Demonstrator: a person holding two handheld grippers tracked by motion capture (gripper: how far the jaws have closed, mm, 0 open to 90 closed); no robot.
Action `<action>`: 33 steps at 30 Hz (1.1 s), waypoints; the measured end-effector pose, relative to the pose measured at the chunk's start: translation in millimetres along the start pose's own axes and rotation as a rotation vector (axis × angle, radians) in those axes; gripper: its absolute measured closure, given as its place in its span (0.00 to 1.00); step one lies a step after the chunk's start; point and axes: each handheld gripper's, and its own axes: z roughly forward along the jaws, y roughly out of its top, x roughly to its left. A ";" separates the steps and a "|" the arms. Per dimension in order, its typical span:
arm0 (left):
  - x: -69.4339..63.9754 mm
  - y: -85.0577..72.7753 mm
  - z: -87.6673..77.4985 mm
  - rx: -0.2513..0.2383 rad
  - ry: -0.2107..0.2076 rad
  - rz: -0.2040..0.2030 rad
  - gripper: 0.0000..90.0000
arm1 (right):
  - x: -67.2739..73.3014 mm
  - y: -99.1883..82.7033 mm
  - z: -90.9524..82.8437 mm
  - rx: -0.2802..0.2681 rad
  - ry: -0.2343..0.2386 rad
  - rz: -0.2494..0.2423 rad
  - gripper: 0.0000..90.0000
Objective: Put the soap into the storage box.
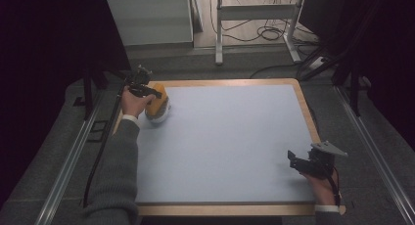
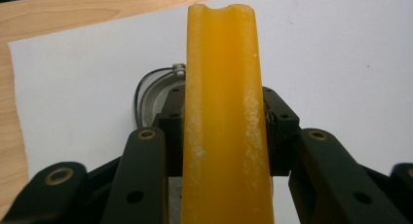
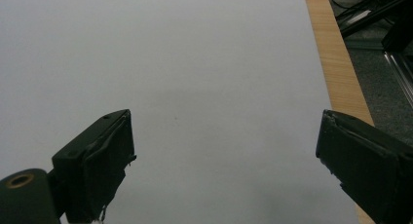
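Left tongs [image 1: 155, 95] clamped on a yellow block [image 2: 225, 126] at far left of the desk [image 1: 235, 137], above a round white-and-metal thing [image 2: 155, 95]. Right tongs [image 3: 224, 160] apart, empty, near right. Possibly slipping out if the squeeze loosens, striking that thing below.

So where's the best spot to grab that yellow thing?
Probably its tall, narrow yellow handle, squeezed across its two flat sides from above. The left gripper is shut on it that way. The rounded pale base under it looks too wide for the jaws.
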 end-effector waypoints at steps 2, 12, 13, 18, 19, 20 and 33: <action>0.6 -0.6 5.8 -0.001 -0.004 -0.014 0.68 | -0.2 -0.3 0.3 0.002 -0.001 0.000 0.08; 7.8 -8.6 22.1 0.011 -0.013 -0.058 0.68 | -1.7 -0.9 0.4 0.005 -0.004 0.002 0.08; 8.4 -9.2 22.0 0.005 -0.009 -0.058 0.68 | -1.6 -1.0 0.6 0.006 -0.004 0.002 0.08; 8.0 -8.6 14.8 -0.035 0.009 -0.058 0.52 | -1.2 -1.4 1.5 0.008 -0.005 0.001 0.08; 7.1 -7.6 8.9 -0.052 0.044 -0.040 0.45 | -0.9 -1.4 1.5 0.009 -0.005 -0.001 0.08; 7.8 -7.3 5.4 -0.047 0.063 -0.025 0.41 | -0.7 -1.3 1.5 0.008 -0.004 -0.002 0.08; -1.5 -35.4 -26.7 -0.100 0.015 0.043 0.21 | 1.3 0.1 -0.7 0.006 -0.002 -0.003 0.08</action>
